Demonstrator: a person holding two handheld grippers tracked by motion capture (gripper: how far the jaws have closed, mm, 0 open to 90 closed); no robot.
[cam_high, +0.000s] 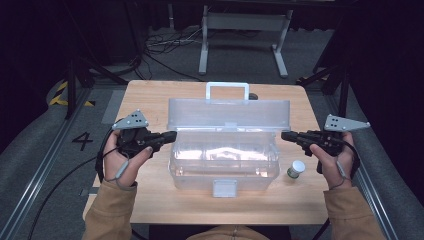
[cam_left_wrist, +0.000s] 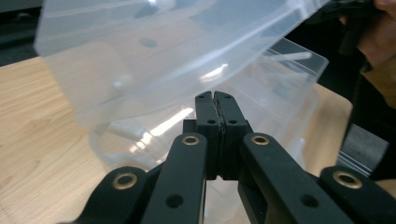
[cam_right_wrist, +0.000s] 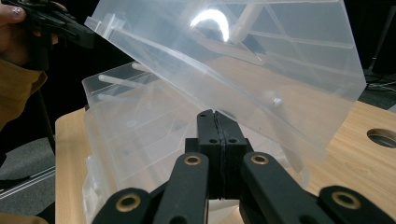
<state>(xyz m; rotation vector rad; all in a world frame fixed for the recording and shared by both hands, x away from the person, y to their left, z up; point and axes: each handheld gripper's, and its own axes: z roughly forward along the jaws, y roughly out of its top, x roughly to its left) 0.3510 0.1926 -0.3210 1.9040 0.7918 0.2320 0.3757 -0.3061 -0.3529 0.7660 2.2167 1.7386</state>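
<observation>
Left gripper: jaws pressed together, nothing between them, tip just at the left end of the storage box, pointing inward along the box's length.
Right gripper: jaws likewise pressed together and empty, tip just at the right end of the box, pointing inward; both tips sit about level with the hinge line, neither clearly nearer.
Table: light wood, carries the box at its centre.
Storage box: clear plastic, long axis running left to right between the two tips, front latch facing the person.
Lid: raised, tilted back, handle on the far side.
Small jar: white cap, standing just right of the box's front corner.
</observation>
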